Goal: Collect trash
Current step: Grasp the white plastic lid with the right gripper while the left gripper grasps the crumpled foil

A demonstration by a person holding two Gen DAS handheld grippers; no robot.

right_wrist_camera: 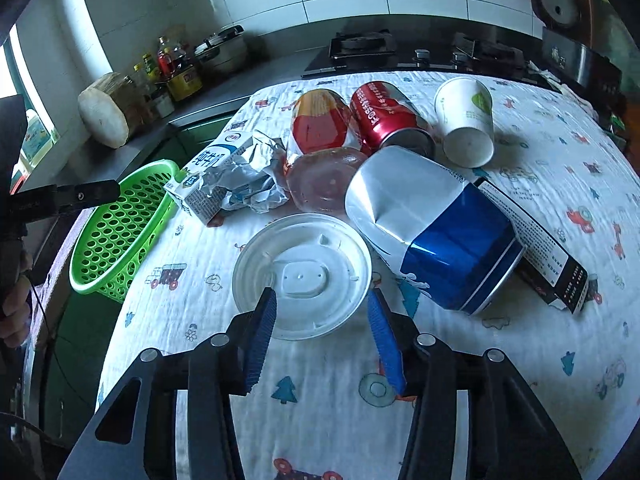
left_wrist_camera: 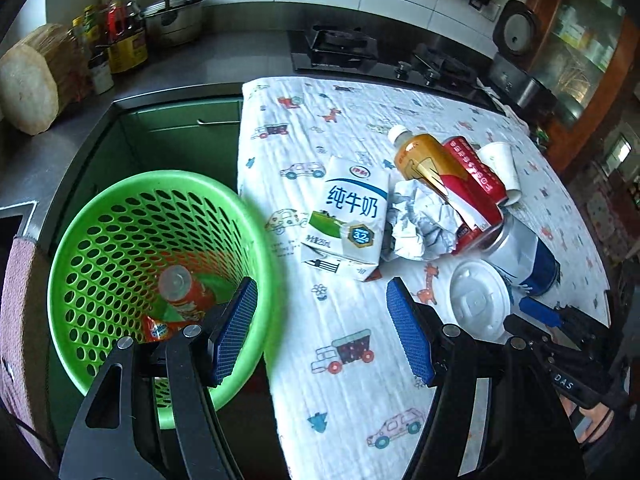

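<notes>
Your right claw [right_wrist_camera: 322, 314], pads apart, straddles the white plastic lid [right_wrist_camera: 302, 276] lying flat on the bench [right_wrist_camera: 520, 380]; it's light, thin and flexible, so pinch its raised rim gently.

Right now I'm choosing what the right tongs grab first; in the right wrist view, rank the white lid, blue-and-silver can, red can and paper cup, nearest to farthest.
1. White lid, directly ahead of the right tongs, its near edge between the pads.
2. Blue-and-silver can, ahead to the right.
3. Red can, behind it.
4. Paper cup, far right; too close to the red can to call.
</notes>
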